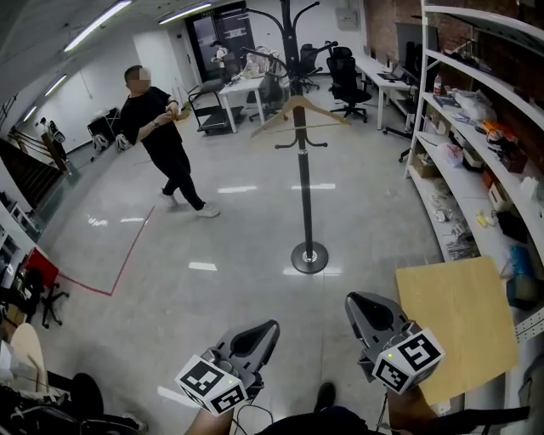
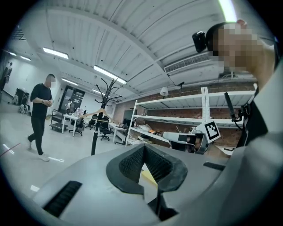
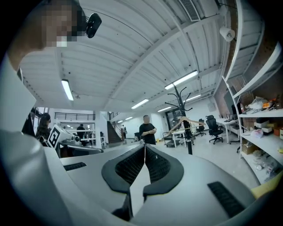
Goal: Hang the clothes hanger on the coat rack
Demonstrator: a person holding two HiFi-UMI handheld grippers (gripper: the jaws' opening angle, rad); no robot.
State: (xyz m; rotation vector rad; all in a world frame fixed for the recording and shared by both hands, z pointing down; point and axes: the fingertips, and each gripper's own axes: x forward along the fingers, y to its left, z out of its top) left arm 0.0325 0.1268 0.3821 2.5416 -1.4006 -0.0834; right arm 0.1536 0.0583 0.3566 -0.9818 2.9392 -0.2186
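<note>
I had my left gripper (image 1: 259, 333) and right gripper (image 1: 361, 304), low in frame, both closed on nothing; seeing the clothes hanger (image 1: 299, 110) already on the coat rack (image 1: 304, 195) at upper centre, I judged keeping clear best

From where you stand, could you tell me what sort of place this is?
Likely an office or lab workspace: desks and office chairs at the back, white shelving full of supplies, a brick wall.

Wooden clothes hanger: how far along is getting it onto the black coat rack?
Looks done: the light wooden clothes hanger hangs on the black metal coat rack. Nothing in hand: the left gripper and right gripper are shut, empty and away from the rack. Nothing visibly left.
</note>
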